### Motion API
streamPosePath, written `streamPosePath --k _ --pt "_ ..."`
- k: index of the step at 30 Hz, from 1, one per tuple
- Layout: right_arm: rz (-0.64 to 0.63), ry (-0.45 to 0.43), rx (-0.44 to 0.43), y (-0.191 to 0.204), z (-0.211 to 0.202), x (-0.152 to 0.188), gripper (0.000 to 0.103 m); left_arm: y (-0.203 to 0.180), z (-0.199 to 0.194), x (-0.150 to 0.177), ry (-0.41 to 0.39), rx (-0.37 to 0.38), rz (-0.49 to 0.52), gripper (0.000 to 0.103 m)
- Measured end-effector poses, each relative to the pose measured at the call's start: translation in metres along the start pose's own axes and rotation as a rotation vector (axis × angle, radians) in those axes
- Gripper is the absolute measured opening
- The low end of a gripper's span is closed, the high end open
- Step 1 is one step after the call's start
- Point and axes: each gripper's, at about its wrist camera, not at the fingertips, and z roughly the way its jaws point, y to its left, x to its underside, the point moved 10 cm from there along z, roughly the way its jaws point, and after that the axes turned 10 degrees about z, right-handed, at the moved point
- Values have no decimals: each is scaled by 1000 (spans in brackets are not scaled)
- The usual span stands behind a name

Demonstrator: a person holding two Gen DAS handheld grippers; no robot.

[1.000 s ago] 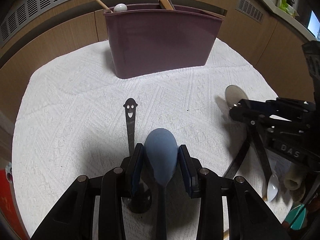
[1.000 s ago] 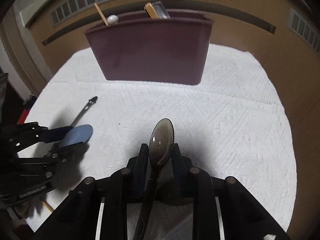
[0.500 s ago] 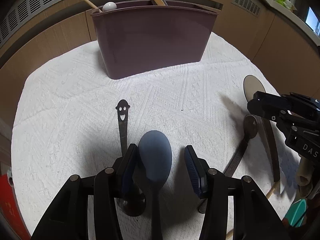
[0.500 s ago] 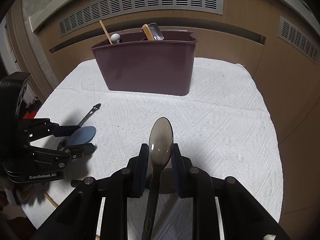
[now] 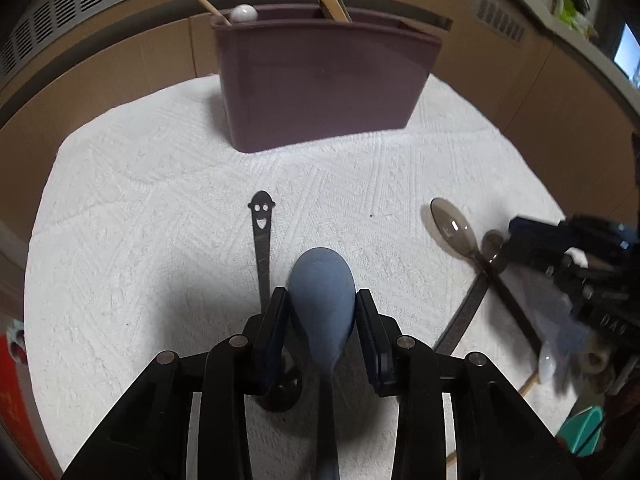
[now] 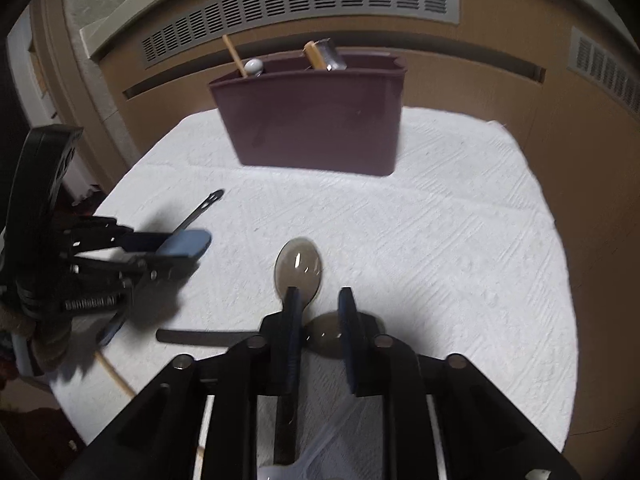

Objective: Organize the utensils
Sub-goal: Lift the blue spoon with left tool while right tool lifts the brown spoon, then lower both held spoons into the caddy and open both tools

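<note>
Left tongs have just been closing and now clench the blue spoon at its bowl: light, stiff, slick, so we'd rather grip the neck. Right tongs have just been opening, released; the smoky spoon lies on the bench. The bin is well ahead, smiley handle just beside.
</note>
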Motion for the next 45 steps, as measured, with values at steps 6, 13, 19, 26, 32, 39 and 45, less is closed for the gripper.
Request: streamPosePath --k 6,13,19,26,32,39,45 --pt "-42 31 28 6 17 0 29 9 -29 -5 -93 20 -42 35" --pt "-78 105 37 26 47 -7 32 15 -52 -5 -150 21 -67 35" --pt "-114 40 61 39 38 -19 30 16 -61 -5 -173 12 -64 35" --pt "-70 -57 34 37 0 -28 30 10 -76 -4 -202 14 -59 35" --pt "21 -134 -11 23 -25 -43 30 7 -99 -12 -264 30 -61 35" --pt "67 -302 -63 27 -73 -86 30 10 -143 -52 -396 33 -63 35" --pt "-55 -626 -29 57 -179 -197 30 22 -244 -160 -687 16 -21 35"
